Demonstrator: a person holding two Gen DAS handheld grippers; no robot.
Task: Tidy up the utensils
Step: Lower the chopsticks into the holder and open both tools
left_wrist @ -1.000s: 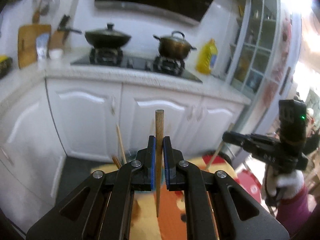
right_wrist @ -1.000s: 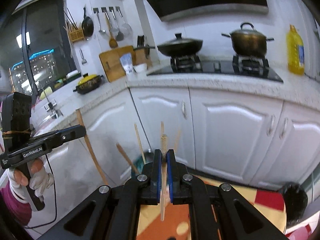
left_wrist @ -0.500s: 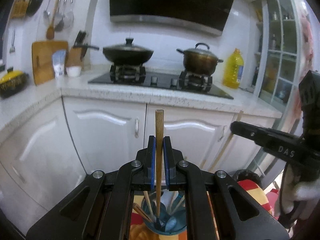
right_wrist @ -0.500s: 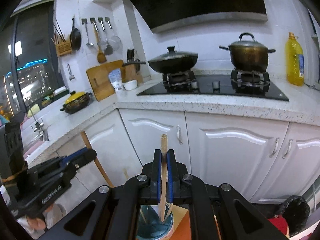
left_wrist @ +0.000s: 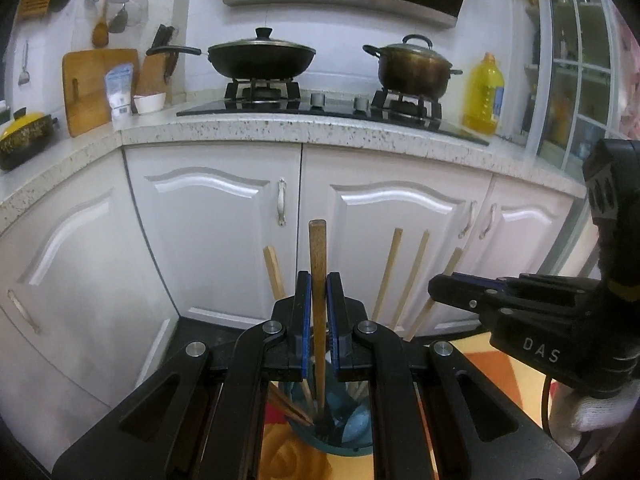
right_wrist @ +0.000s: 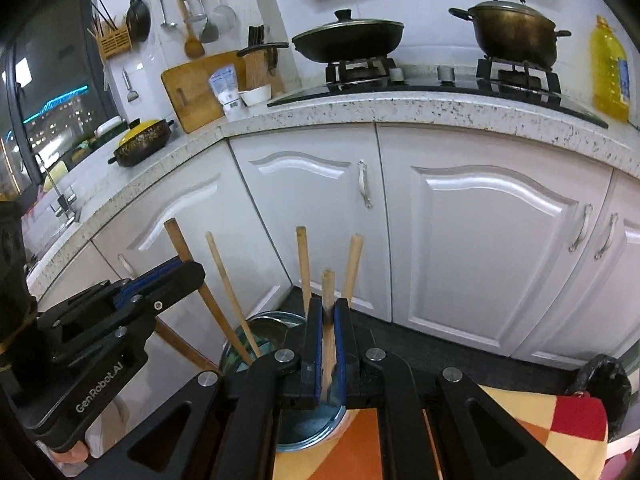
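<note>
Two grippers each pinch one stick: your left gripper (left_wrist: 319, 322) clamps the dark wooden handle (left_wrist: 318, 280), its lower end already inside the teal holder (left_wrist: 340, 446); your right gripper (right_wrist: 328, 344) clamps a pale chopstick (right_wrist: 328, 288) above the same holder. Lower both upright, avoiding the leaning sticks, before releasing. Holder stands on the patterned cloth (right_wrist: 520, 420), before white cabinets (right_wrist: 480, 240).

A lidded black wok (left_wrist: 261, 55) and a bronze pot (left_wrist: 414, 65) sit on a gas hob. A yellow oil bottle (left_wrist: 483, 94) stands beside it, above white cabinet doors (left_wrist: 216, 224)
</note>
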